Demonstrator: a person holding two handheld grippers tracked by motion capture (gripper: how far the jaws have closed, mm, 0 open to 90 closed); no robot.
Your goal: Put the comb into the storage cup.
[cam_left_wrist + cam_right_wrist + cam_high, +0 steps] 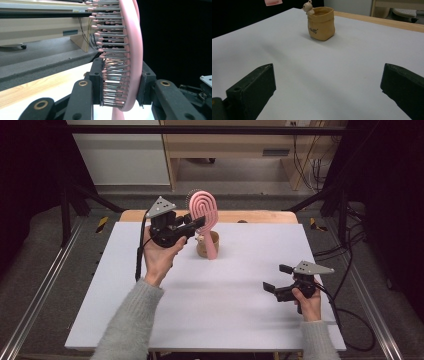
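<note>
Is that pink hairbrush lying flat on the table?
No, the left gripper holds the hairbrush upright above the small tan pot.

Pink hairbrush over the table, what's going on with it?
A person's left tool is shut on the pink hairbrush, holding it upright above a small tan holder with a bear figure on its rim. The right tool rests open near the white table's right side, holding nothing.

The pink hairbrush [130, 50] runs off the top and bottom edges of the left gripper view. Its handle partly hides the tan pot [206, 246] near the table's far edge.
</note>
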